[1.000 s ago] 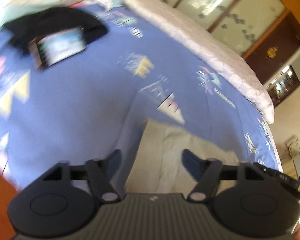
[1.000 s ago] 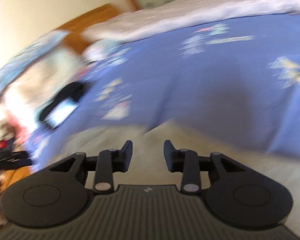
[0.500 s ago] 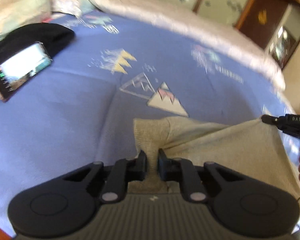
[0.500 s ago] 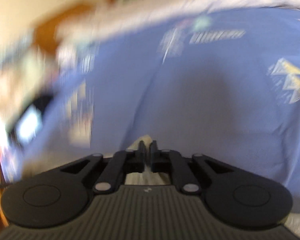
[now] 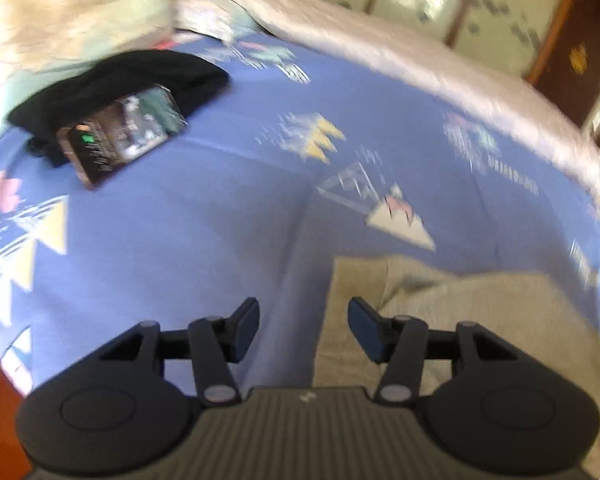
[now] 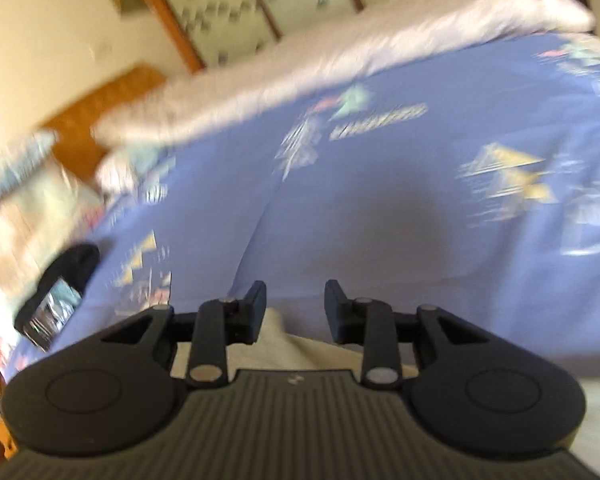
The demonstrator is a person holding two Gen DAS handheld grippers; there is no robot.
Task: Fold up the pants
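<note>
- Below both tools, the pants lie flat on the bed.
- Left tool: jaws just opened, empty, straddling the pants' left edge.
- Right tool: jaws just opened, empty, cloth beneath.

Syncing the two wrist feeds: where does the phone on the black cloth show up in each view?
Left wrist: the dark rectangular phone with a lit screen sits upper left, leaning on the black cloth.
Right wrist: the phone is at the far left edge, low and blurred, black cloth just above it.
Shared landmark: the blue patterned bedsheet.
</note>
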